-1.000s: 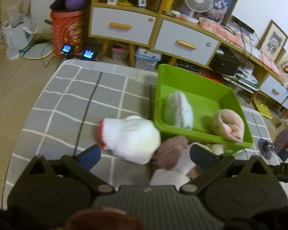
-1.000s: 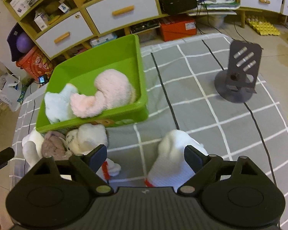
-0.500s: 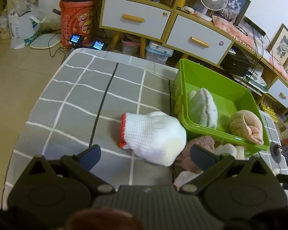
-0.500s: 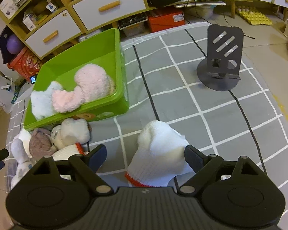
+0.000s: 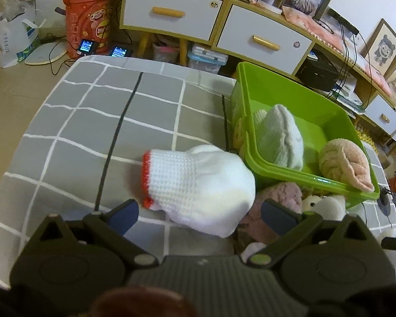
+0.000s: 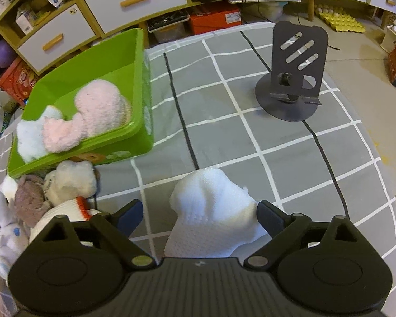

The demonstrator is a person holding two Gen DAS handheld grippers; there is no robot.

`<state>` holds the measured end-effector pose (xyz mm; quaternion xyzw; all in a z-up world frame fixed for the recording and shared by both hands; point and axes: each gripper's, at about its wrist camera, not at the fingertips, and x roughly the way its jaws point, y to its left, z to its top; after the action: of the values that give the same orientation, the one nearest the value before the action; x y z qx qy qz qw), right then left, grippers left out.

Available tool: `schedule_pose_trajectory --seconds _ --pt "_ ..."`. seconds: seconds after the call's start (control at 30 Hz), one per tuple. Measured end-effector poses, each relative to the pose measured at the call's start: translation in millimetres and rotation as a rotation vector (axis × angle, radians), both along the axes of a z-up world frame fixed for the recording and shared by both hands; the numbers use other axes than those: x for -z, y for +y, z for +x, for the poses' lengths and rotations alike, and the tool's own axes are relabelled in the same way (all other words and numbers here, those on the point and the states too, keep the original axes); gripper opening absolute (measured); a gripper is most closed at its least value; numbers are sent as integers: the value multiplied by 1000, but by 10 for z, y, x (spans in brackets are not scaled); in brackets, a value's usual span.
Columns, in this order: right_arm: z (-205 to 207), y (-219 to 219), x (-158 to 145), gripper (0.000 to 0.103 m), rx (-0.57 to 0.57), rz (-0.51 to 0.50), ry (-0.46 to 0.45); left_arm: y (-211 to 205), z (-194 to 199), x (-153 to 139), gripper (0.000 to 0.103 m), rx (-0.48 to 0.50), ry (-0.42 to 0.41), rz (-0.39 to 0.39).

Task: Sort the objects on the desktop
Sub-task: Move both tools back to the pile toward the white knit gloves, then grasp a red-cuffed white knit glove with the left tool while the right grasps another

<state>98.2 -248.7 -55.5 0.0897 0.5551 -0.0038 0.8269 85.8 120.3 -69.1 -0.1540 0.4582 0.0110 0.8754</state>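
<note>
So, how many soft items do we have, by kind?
White knit pieces: 2
Rolled fuzzy bundles in the green bin: 2
Plush pieces beside the bin: 3
Total: 7

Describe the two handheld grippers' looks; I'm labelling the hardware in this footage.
Both look alike. The left gripper and right gripper have black bodies with ribbed centres, two round housings, triangular cut-outs, pale pivot pins, and angled black fingers tipped with blue pads. No cables or sleeves show.
</note>
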Motion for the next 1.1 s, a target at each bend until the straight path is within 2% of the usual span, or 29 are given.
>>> schedule_pose_trajectory --seconds 0.4,0.63,0.7,0.83,1.1 --pt "56 51 134 95 -32 -83 16 -43 145 128 101 -36 24 -15" --pt "69 66 205 95 -48 -124 19 -61 168 137 94 -66 40 1" --pt "79 53 225 92 -43 -120 26 -64 164 123 92 -64 40 2" --pt "99 10 241 76 -24 -122 33 -49 154 108 86 -69 38 -7" --pt "98 -83 208 72 20 -60 32 16 131 61 82 -95 42 -51"
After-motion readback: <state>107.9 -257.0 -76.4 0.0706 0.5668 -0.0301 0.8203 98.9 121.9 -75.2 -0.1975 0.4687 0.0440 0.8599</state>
